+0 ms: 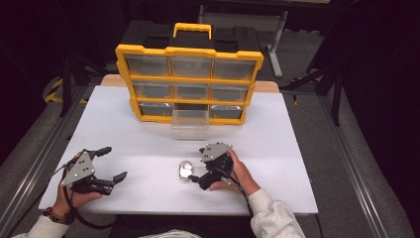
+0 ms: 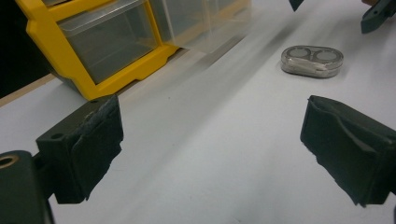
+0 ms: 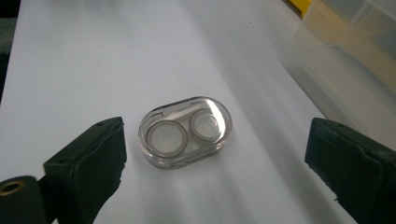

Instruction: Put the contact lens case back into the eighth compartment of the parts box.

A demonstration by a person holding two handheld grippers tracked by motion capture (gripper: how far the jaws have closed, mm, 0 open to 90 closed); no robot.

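A small clear oval case [image 1: 185,170] with two round wells lies flat on the white table [image 1: 148,148], in front of centre. My right gripper [image 1: 198,164] is open just to its right, jaws either side of it and not touching. In the right gripper view the case [image 3: 185,131] lies between the wide-open jaws of that gripper [image 3: 215,158], nearer the left one. My left gripper [image 1: 114,162] is open at the front left with nothing in it. In the left gripper view the case [image 2: 312,60] lies far ahead of the left gripper [image 2: 210,149].
A yellow organizer [image 1: 188,82] with clear drawers stands upright at the back of the table. One clear drawer [image 1: 189,125] is pulled out from its bottom row onto the table, just behind the case. The drawer [image 3: 345,42] also shows at the upper right of the right gripper view.
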